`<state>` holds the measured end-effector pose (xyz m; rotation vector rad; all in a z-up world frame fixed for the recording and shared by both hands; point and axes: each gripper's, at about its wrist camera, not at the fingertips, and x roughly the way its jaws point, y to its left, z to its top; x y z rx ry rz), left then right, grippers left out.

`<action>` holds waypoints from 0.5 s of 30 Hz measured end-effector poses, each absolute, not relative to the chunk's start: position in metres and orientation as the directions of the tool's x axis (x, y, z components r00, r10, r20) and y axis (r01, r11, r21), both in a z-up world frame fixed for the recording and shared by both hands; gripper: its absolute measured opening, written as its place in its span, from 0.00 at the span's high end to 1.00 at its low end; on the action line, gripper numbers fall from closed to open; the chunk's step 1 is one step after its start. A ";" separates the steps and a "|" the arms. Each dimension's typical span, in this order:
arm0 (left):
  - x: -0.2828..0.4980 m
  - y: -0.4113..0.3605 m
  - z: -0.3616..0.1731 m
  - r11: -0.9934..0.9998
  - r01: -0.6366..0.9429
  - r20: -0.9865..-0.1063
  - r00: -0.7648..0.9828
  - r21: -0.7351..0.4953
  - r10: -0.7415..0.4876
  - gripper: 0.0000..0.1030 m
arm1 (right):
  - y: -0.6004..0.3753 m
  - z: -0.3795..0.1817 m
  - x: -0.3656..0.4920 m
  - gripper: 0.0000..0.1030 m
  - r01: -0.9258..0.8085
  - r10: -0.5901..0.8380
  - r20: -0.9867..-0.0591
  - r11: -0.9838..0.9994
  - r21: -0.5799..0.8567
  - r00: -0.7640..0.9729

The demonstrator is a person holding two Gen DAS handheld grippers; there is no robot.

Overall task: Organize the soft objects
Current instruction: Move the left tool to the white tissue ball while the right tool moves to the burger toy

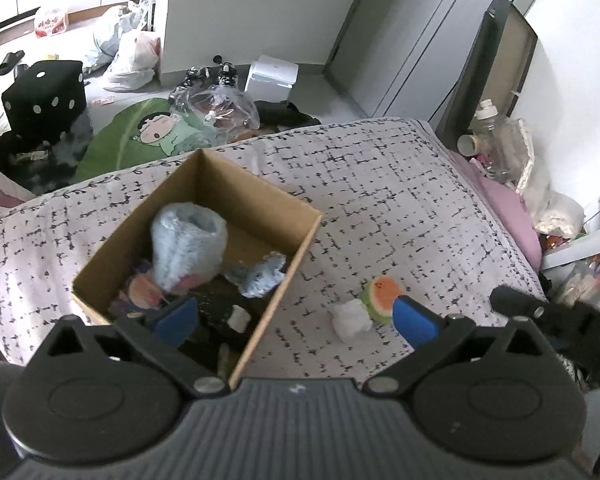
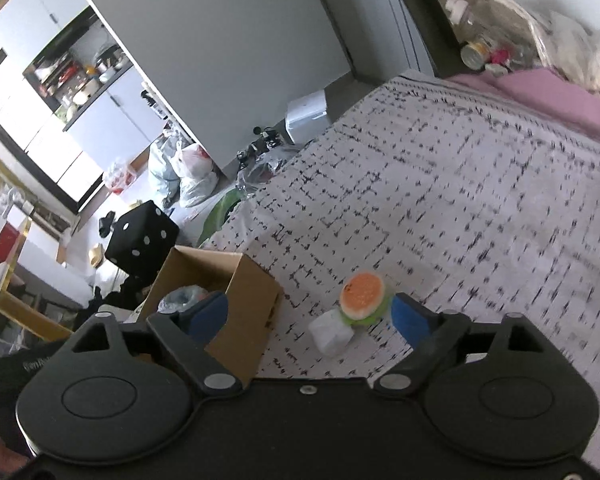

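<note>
A cardboard box [image 1: 260,204] stands on the patterned bed cover and holds a light blue fuzzy item [image 1: 188,244], a smaller blue piece [image 1: 260,276] and dark soft things. My left gripper [image 1: 296,320] is open and empty, its left finger over the box's near corner. A watermelon-slice plush [image 1: 382,294] and a white soft lump [image 1: 352,320] lie on the cover right of the box. In the right wrist view my right gripper [image 2: 310,316] is open and empty, with the plush [image 2: 362,292] and white lump [image 2: 330,332] between its fingers, and the box [image 2: 248,300] at left.
The bed cover [image 1: 380,200] ends at a far edge, with a black dice-shaped stool [image 1: 44,96], plastic bags [image 1: 132,56] and a green rug [image 1: 132,136] on the floor beyond. A pink sheet [image 1: 504,208] and clutter lie at the right. My right gripper's body [image 1: 560,320] shows at lower right.
</note>
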<state>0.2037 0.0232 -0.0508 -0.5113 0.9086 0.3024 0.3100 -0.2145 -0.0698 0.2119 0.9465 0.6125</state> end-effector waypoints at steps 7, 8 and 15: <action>0.211 0.000 -0.044 0.851 -0.453 -0.804 0.591 -0.265 0.064 0.00 | -0.223 -0.073 0.338 0.09 -0.447 0.634 -0.688 0.760 0.472 0.352; 0.212 -0.003 -0.044 0.853 -0.452 -0.804 0.591 -0.262 0.066 0.00 | -0.223 -0.075 0.341 0.09 -0.448 0.635 -0.689 0.759 0.472 0.348; 0.221 -0.020 -0.053 0.852 -0.478 -0.807 0.577 -0.214 0.121 0.00 | -0.245 -0.122 0.355 0.09 -0.361 0.647 -0.682 0.760 0.540 0.342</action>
